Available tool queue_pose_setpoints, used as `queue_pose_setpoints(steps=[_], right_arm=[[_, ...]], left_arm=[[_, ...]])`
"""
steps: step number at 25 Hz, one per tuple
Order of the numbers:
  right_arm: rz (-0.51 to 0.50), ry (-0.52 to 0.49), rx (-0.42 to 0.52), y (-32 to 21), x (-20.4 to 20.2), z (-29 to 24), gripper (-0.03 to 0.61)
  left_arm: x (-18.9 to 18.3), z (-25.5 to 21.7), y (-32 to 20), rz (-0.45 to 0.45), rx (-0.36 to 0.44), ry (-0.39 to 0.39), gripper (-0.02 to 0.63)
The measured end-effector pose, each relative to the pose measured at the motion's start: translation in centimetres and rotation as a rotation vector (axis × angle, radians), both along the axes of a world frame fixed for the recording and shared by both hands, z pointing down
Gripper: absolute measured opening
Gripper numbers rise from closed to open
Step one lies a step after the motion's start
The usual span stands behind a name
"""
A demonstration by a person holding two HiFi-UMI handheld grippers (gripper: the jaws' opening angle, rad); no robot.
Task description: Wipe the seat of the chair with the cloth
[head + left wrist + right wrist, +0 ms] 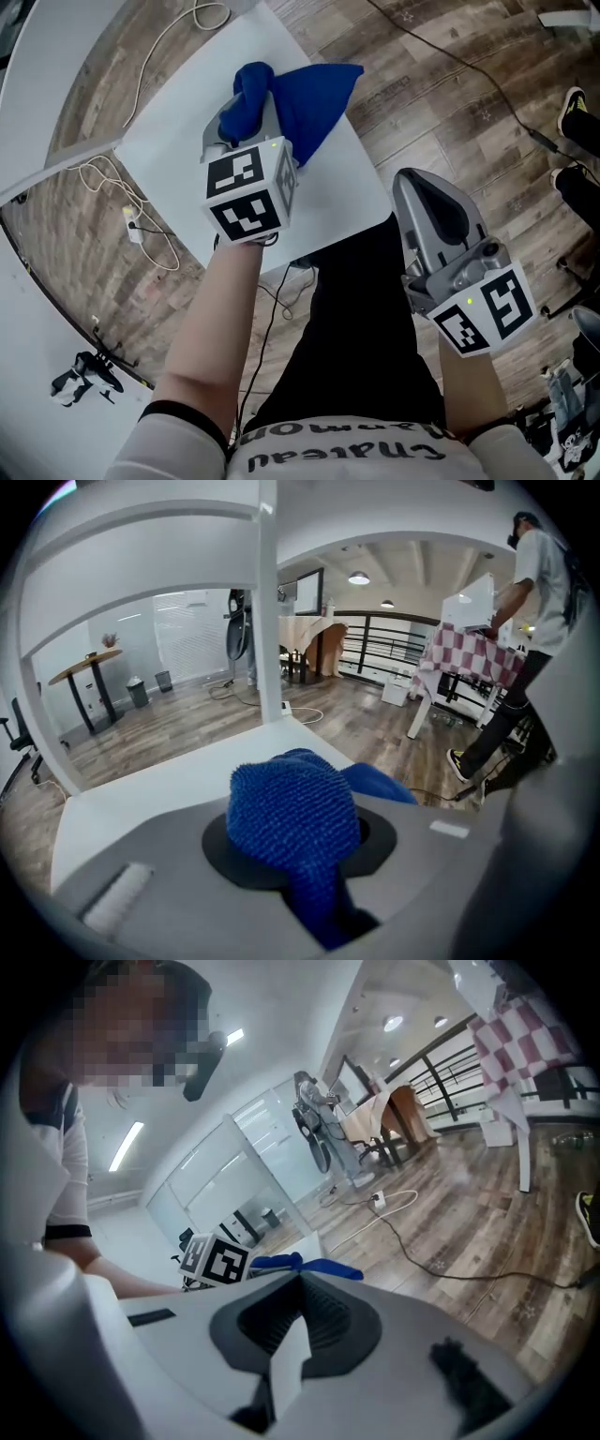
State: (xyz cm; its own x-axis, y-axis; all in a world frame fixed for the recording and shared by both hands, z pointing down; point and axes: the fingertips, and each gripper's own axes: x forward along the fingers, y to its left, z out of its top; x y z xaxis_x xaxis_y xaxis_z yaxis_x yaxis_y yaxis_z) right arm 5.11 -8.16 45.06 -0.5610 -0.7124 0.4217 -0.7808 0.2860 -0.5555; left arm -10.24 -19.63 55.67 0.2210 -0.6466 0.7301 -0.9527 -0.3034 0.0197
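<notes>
The blue cloth (300, 98) lies partly spread on the white chair seat (178, 155), with one end bunched up in my left gripper (242, 111). In the left gripper view that gripper (300, 855) is shut on the cloth (292, 813), which bulges out above the jaws over the seat (159, 789). My right gripper (410, 178) hovers off the seat's right edge, above the person's dark trouser leg. In the right gripper view its jaws (298, 1326) stand shut with nothing between them, and the cloth (300, 1266) shows just beyond.
The chair's white back frame (267, 621) rises behind the seat. A white cable (141, 225) and a black cable (450, 56) trail over the wooden floor. Another person (534, 621) stands at the right by a checkered table (469, 653); their shoes (572, 112) are nearby.
</notes>
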Motion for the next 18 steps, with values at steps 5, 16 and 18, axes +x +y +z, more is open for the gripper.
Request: queue_pose_setpoints(steps=[5,16,18], right_arm=[[0.038,0.007,-0.015,0.8,2.1,0.8,0.014],[-0.080,0.000,-0.026,1.1,-0.9,0.9,0.014],[-0.128,-0.018,-0.007,0.7,-3.4,0.4,0.014]], left_arm=[[5.2,0.0,-0.1,0.070,0.003,0.099,0.089],[5.2,-5.5,5.3,0.116,0.146,0.318,0.091],[-0.8,-5.4,6.2,0.026,0.159,0.241,0.091]])
